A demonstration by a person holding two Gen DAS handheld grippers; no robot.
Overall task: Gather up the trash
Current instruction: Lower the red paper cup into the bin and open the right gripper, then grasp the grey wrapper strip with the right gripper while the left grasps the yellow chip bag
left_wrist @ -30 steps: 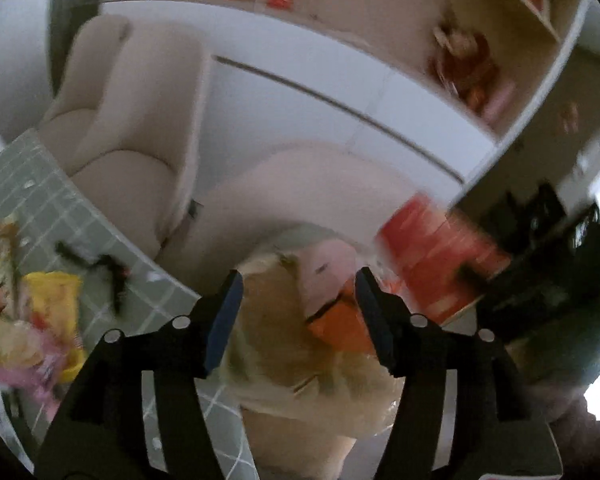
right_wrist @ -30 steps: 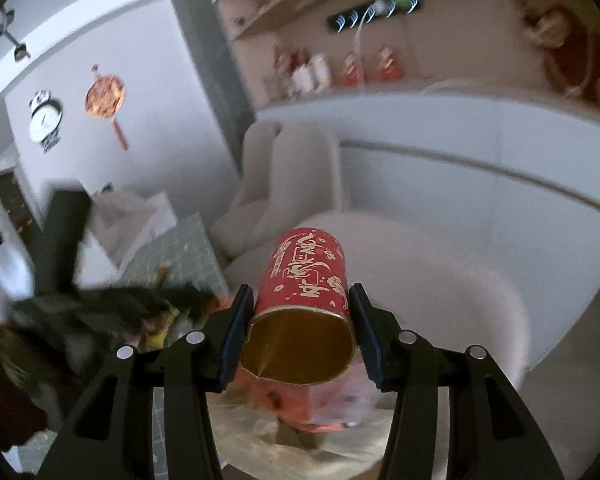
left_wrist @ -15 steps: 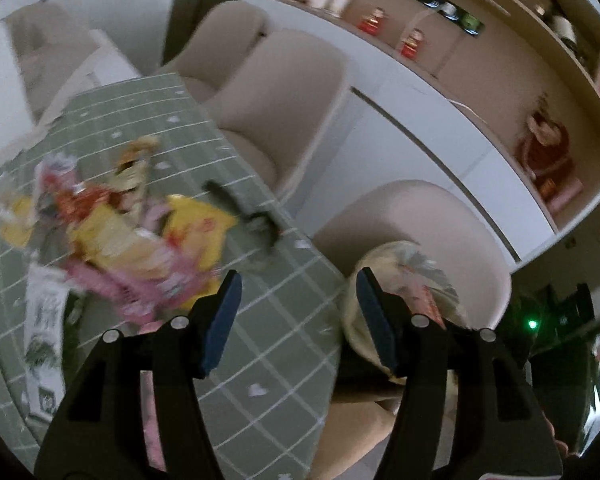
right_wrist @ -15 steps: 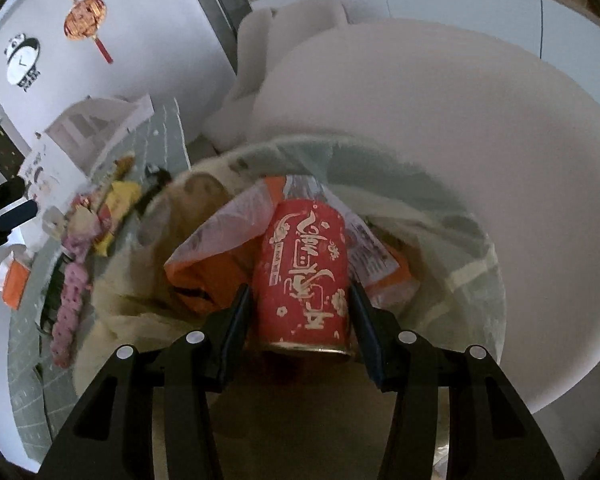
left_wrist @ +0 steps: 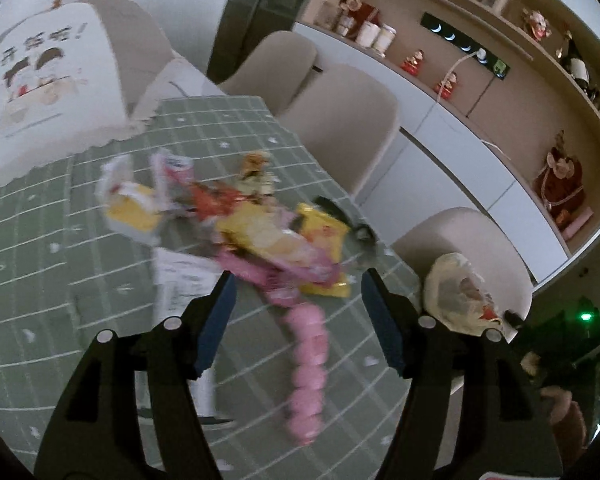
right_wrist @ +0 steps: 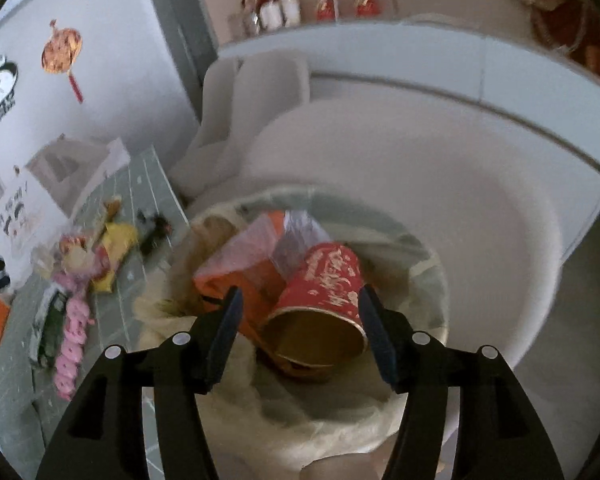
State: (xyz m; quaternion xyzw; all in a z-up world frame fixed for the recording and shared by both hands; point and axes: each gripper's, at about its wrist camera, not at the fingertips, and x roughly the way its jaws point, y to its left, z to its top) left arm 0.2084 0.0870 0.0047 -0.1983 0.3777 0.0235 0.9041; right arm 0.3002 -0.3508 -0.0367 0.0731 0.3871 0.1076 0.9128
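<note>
A pile of snack wrappers lies on the green checked tablecloth, with a pink strip of packets trailing toward me. My left gripper is open and empty above the pink strip. In the right wrist view my right gripper is open above a clear bin bag on a beige chair. A red paper cup lies loose in the bag on its side, beside an orange wrapper. The bag also shows in the left wrist view.
A white printed box stands at the table's far left. Beige chairs line the table's far side. A white counter and shelves with figurines run behind. A black object lies near the table edge.
My right gripper opened and let go of the red cup, which now lies in the bag. My left gripper swung from the bag over the table to the wrapper pile.
</note>
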